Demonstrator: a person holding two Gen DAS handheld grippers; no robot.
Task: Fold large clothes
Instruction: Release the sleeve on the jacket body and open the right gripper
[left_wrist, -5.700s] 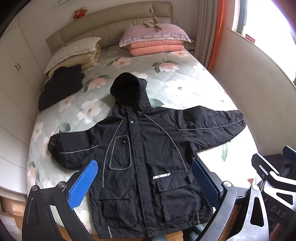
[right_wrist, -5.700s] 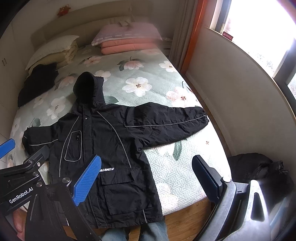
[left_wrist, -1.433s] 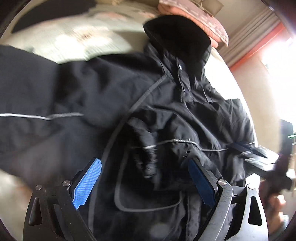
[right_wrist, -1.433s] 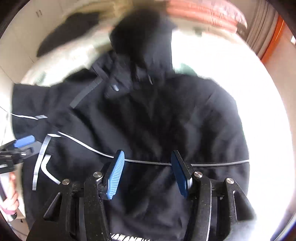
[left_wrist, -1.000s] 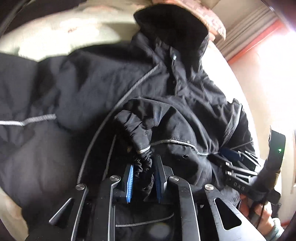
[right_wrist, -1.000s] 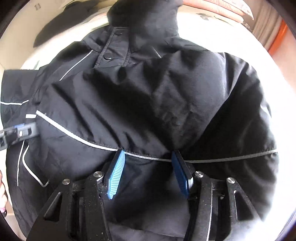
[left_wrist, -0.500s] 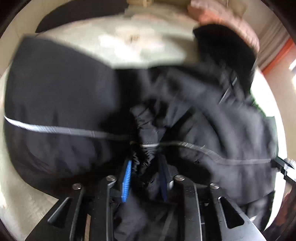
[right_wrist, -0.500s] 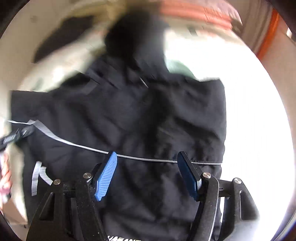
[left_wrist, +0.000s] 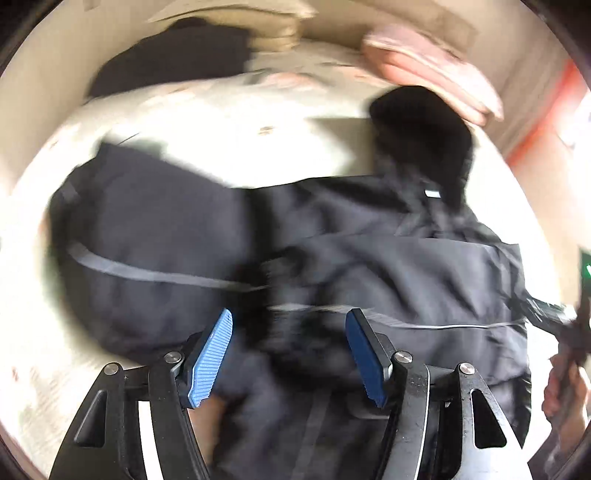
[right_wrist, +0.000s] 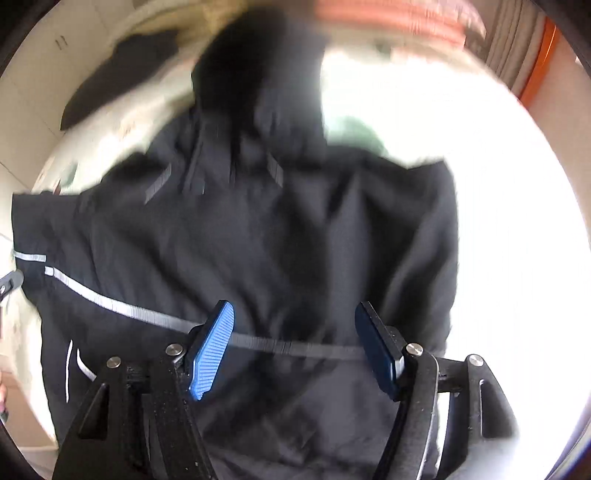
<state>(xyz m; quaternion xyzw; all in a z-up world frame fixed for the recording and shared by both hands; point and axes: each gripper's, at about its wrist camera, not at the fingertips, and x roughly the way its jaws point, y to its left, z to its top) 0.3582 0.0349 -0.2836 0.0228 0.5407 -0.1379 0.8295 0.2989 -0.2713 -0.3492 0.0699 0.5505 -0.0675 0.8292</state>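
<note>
A black hooded jacket (left_wrist: 406, 266) with grey reflective piping lies on the flowered bed (left_wrist: 229, 147). Its right sleeve is folded across the chest; the left sleeve (left_wrist: 147, 236) lies out to the left. The hood (left_wrist: 421, 125) points to the pillows. My left gripper (left_wrist: 290, 354) is open just above the folded sleeve's cuff, holding nothing. My right gripper (right_wrist: 293, 347) is open over the folded sleeve on the jacket (right_wrist: 280, 236), its blue pads either side of the piping line. Both views are motion-blurred.
Pink pillows (left_wrist: 432, 77) and a beige pillow stack lie at the head of the bed. A second black garment (left_wrist: 173, 51) lies at the back left. An orange curtain (right_wrist: 535, 51) hangs at the right. The other gripper and hand show at the right edge (left_wrist: 565, 332).
My left gripper has let go of the sleeve cuff and opened. My right gripper has opened a little wider. Both have drawn back slightly from the jacket.
</note>
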